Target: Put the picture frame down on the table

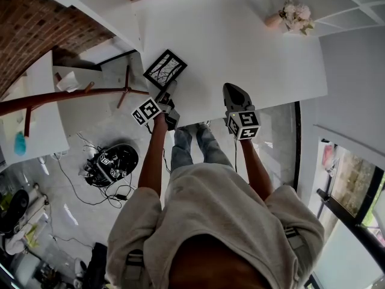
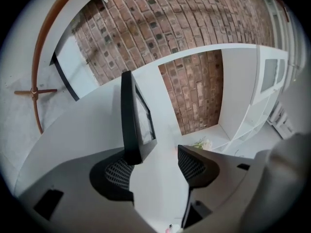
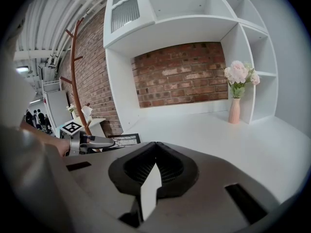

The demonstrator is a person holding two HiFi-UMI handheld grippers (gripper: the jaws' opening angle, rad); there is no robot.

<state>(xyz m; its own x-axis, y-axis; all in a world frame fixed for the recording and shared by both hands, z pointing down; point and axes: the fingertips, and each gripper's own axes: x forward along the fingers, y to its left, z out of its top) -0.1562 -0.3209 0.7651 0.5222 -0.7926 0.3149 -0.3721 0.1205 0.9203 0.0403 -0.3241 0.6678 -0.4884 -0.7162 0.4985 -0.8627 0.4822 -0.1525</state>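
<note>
The black picture frame [image 1: 164, 68] lies flat on the white table [image 1: 252, 47], close to its left edge. My left gripper [image 1: 169, 92] is at the frame's near corner and stands open. In the left gripper view the frame [image 2: 130, 120] is seen edge-on, its near end against the left jaw's pad and well apart from the right one. My right gripper [image 1: 233, 90] hovers over the table's near edge, shut with nothing in it. From the right gripper view [image 3: 155, 147] the frame [image 3: 125, 140] lies just beyond the left gripper [image 3: 104, 142].
A pink vase of flowers [image 1: 295, 15] [image 3: 238, 89] stands at the table's far right by white shelving [image 3: 194, 13]. A wooden coat stand [image 1: 72, 95] leans left of the table. Black gear and cables [image 1: 111, 161] lie on the floor. A brick wall [image 2: 160, 28] is behind.
</note>
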